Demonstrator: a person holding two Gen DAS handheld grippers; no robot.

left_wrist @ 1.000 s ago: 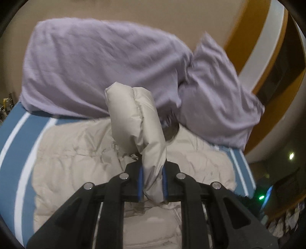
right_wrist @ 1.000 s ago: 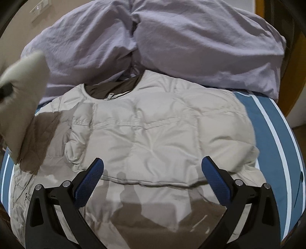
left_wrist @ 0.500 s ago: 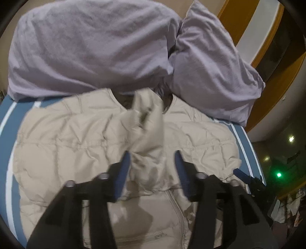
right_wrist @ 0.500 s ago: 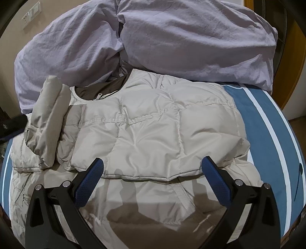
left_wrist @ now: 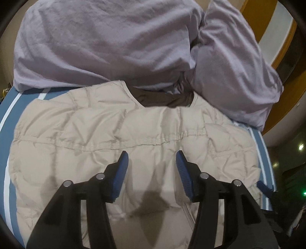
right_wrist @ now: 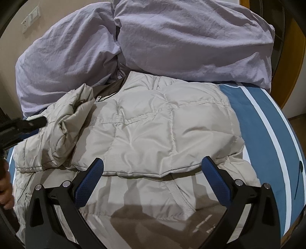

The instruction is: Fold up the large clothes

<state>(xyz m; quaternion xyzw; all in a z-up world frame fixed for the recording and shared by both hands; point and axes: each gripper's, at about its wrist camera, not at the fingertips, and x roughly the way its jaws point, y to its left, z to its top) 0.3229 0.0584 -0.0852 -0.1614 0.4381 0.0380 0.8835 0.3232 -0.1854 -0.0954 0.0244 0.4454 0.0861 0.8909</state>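
A beige quilted puffer jacket (left_wrist: 107, 132) lies flat on a blue bed sheet with white stripes (left_wrist: 23, 97), collar toward the pillows. In the right wrist view the jacket (right_wrist: 162, 130) has both sleeves folded in over its front; the left sleeve (right_wrist: 65, 130) lies crumpled across the chest. My left gripper (left_wrist: 151, 160) is open and empty just above the jacket's middle. It also shows at the left edge of the right wrist view (right_wrist: 23, 126). My right gripper (right_wrist: 153, 170) is wide open and empty above the jacket's lower half.
Two lavender pillows (left_wrist: 99, 42) (right_wrist: 191, 36) lie against the beige wall at the head of the bed. A wooden door frame (left_wrist: 254, 17) stands at the right. The sheet (right_wrist: 267, 118) shows bare to the right of the jacket.
My left gripper carried the sleeve across the jacket, opened and let it go. The sleeve now lies on the jacket's chest. The right gripper stayed open and drew slightly back.
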